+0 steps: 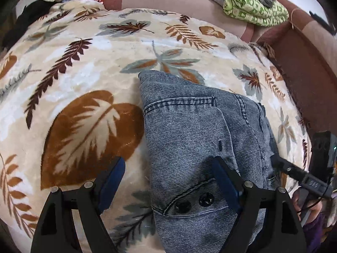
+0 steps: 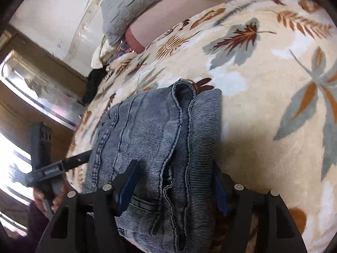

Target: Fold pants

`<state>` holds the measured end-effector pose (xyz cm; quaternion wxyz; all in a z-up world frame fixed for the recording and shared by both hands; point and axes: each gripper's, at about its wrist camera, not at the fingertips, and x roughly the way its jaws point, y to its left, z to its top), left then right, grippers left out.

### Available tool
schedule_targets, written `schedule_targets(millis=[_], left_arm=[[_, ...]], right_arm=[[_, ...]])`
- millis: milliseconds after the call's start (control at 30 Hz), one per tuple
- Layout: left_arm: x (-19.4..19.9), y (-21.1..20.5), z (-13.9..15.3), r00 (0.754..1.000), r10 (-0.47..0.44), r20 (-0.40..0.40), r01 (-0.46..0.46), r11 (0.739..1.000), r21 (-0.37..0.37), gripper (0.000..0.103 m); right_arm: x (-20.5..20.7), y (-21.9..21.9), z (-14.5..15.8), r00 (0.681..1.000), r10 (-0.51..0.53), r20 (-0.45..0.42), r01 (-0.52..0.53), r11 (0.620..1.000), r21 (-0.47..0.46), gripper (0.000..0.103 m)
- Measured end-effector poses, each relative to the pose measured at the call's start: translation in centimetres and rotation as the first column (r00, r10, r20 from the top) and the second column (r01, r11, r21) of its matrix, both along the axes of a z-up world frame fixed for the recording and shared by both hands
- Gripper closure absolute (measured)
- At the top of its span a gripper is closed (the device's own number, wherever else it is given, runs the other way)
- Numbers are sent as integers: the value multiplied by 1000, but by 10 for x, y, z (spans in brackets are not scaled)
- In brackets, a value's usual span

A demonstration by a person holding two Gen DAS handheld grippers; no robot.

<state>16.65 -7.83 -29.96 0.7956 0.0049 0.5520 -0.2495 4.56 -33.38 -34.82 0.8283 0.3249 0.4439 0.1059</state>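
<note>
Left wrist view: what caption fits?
Open left hand-held gripper over folded blue denim pants on a cream leaf-patterned blanket.

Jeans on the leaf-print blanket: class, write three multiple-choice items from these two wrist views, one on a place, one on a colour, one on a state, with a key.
1. Where does the green patterned cloth lie?
A. On the jeans
B. At the far edge, beyond the blanket
C. Between the left gripper's fingers

2. What colour are the jeans?
A. Black
B. Faded blue
C. Khaki

3. How does the left gripper stand?
A. Open, fingers wide apart over the jeans
B. Shut on the blanket
C. Out of view

Key:
1 B, it sits on the pink surface past the blanket.
2 B, the denim shows washed blue in both views.
3 A, the edge of the jeans and bare blanket show between its fingers; the right gripper also straddles the jeans, open.
</note>
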Motion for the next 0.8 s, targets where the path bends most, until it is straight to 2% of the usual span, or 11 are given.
schedule_targets(millis=[67, 133, 300, 367, 467, 500, 533, 567, 633, 733, 800], left_arm=[[-2, 3, -1, 1000, -1, -4, 1, 1000, -14, 21], [-4, 3, -3, 1000, -5, -15, 5, 1000, -18, 26], [2, 1, -13, 997, 30, -76, -30, 1000, 3, 28], [4, -2, -14, 996, 45, -83, -44, 999, 17, 24], [4, -4, -13, 996, 50, -79, -48, 998, 26, 25], [2, -5, -11, 996, 50, -68, -48, 999, 25, 31], [0, -6, -9, 997, 39, -66, -38, 999, 7, 50], [-2, -7, -7, 997, 29, -67, -30, 999, -13, 54], [-5, -10, -2, 999, 26, -35, -25, 1000, 11, 65], [-6, -5, 4, 999, 33, -25, -33, 999, 7, 79], [-7, -3, 12, 999, 32, -12, -32, 999, -3, 82]], right_arm=[[-1, 1, 0, 1000, -18, -6, 18, 1000, -19, 58], [-6, 4, 1, 999, -40, 13, 40, 999, -10, 67], [-6, 15, 5, 999, -36, 10, 36, 993, -109, 69], [-3, 12, 3, 999, -32, -2, 32, 996, -84, 66], [-3, 7, 1, 999, -36, -10, 36, 998, -56, 66], [-3, 9, 3, 999, -35, -5, 35, 997, -70, 67], [-5, 13, 8, 1000, -25, 13, 27, 994, -105, 71], [-8, 18, 12, 999, -16, 31, 20, 991, -135, 75], [-12, 27, 23, 998, -10, 65, 23, 980, -199, 79], [-16, 33, 42, 993, -9, 118, 36, 973, -229, 81], [-16, 37, 54, 990, 5, 143, 32, 968, -251, 82]])
